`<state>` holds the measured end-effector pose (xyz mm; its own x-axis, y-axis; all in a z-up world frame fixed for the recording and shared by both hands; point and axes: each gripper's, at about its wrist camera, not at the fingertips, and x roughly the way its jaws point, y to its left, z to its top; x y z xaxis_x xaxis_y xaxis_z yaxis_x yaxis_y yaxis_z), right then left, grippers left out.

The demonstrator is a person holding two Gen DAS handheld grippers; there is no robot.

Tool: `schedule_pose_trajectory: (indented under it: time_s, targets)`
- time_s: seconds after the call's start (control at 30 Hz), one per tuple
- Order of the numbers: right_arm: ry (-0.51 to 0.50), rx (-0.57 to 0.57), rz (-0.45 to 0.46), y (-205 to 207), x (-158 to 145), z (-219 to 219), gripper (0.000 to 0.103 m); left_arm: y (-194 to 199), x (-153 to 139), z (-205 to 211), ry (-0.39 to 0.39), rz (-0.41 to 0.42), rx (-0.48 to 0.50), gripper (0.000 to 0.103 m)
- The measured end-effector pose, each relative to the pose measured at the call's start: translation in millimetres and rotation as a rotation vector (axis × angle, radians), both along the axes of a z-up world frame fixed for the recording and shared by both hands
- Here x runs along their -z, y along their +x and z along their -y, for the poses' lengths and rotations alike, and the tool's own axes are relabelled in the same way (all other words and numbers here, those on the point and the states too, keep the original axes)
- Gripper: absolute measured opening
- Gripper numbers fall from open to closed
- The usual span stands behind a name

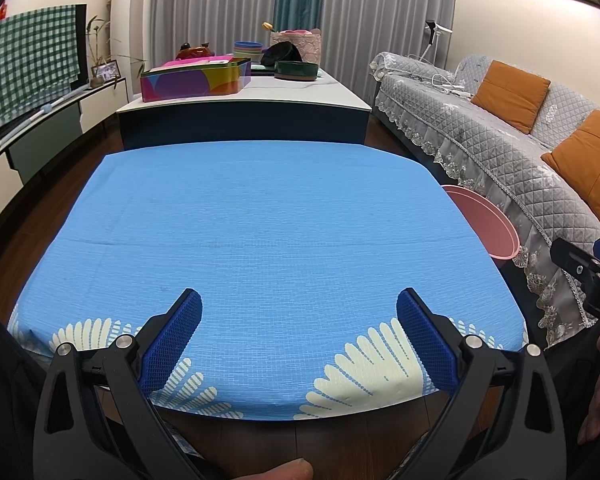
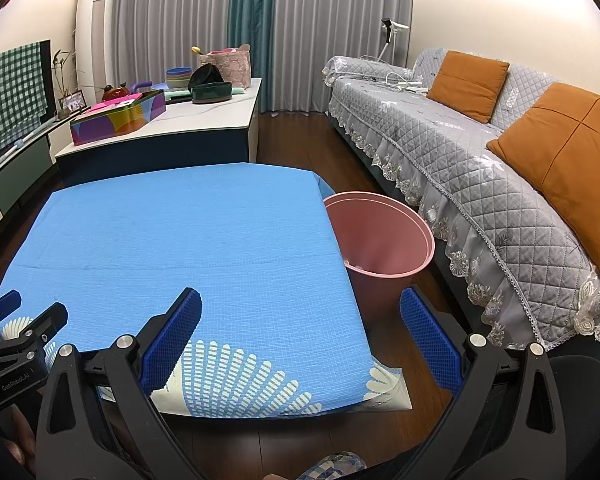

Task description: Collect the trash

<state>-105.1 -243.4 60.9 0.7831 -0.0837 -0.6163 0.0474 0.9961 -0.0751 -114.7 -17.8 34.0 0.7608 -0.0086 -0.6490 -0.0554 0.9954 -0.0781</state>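
Left claw (image 1: 299, 332) spread wide, empty, over near edge of blue-clothed worktop (image 1: 260, 220). Right claw (image 2: 300, 334) likewise spread, empty. Pink bin (image 2: 380, 236) on floor just beyond right claw, beside worktop's right edge (small scraps inside, indistinct).

Pink bin's (image 2: 380, 236) base behind the blue-clothed table (image 2: 180, 240); its contents too small to tell.

Pink trash bin (image 2: 384, 236) stands upright, touching the blue-clothed table (image 2: 180, 232).
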Motion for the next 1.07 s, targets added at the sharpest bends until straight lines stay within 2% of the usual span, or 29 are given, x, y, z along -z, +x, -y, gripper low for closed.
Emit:
schedule_pose_trajectory:
  time_s: [1.07]
  targets:
    - [0.003, -0.001, -0.004, -0.7, 3.4, 1.4, 0.098, 3.6, 0.6, -1.8, 0.003, -0.006, -0.011, 0.095]
